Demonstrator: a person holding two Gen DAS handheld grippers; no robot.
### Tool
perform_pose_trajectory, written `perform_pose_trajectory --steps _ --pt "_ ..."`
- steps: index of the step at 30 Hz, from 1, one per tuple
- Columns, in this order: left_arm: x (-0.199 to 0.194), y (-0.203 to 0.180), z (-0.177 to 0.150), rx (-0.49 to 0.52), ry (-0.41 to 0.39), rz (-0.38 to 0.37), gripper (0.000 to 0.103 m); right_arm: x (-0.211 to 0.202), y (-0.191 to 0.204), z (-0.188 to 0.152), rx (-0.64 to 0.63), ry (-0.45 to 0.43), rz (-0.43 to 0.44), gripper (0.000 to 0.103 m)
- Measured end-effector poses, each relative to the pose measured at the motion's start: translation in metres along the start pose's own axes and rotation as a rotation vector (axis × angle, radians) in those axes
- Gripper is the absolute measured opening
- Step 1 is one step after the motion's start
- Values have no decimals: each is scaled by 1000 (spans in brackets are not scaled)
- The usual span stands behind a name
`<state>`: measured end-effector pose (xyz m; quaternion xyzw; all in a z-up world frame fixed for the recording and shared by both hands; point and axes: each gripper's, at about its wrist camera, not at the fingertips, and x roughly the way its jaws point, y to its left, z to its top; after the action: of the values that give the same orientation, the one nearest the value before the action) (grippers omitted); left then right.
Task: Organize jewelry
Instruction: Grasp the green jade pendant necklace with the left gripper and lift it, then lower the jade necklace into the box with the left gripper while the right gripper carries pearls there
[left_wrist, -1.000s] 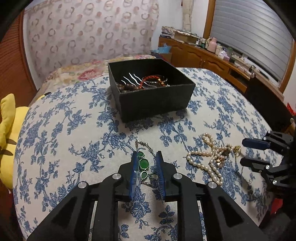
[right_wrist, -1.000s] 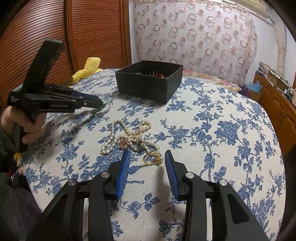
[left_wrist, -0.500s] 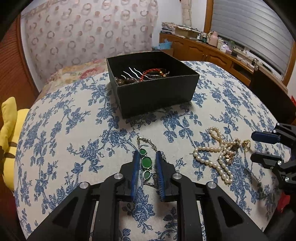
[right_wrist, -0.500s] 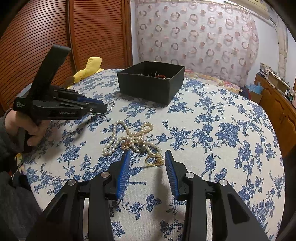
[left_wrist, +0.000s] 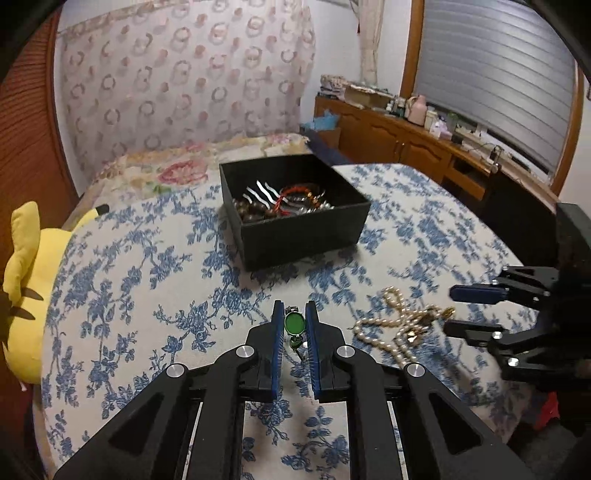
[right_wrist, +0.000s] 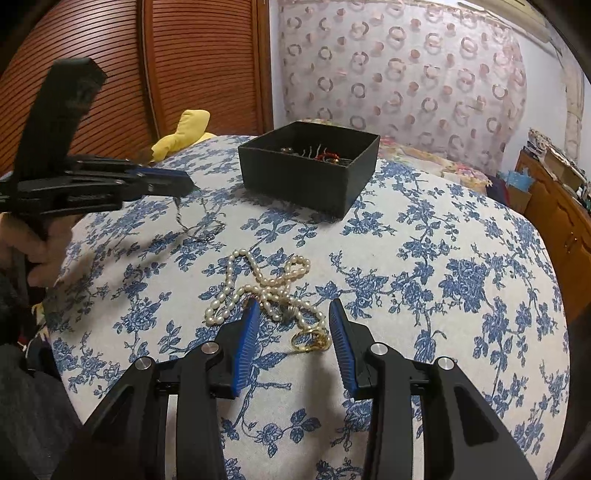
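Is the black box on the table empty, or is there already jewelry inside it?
Not empty. The black box has no lid on, and dark beads, a red bracelet and wavy silver pins lie inside.

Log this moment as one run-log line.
left tongs: shut on green necklace, lifted | right tongs: open over pearls | box: open

both wrist views downward, sharing black box (left_wrist: 295, 214)

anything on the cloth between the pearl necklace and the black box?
Nothing: in the right wrist view only bare floral tablecloth separates the pearl necklace from the black box. The left wrist view agrees.
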<state>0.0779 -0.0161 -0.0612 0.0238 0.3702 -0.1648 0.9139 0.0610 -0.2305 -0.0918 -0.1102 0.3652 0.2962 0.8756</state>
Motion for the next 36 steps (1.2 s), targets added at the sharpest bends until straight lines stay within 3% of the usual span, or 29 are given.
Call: perform_pose_trajectory --steps 11,15,24,28,36 --pt "-19 -2 2 -3 -46 -13 10 21 19 26 -74 24 74 41" --pt "-22 -1 1 -6 -52 -13 10 37 26 34 -120 69 103 25" --pt "-29 5 -2 -14 -60 -6 10 61 29 43 -188 132 87 25" --pt "-30 7 -3 -21 -61 -3 10 64 35 44 -211 136 108 7" --pt "-36 7 1 -16 -76 -3 10 54 35 45 -199 117 118 5"
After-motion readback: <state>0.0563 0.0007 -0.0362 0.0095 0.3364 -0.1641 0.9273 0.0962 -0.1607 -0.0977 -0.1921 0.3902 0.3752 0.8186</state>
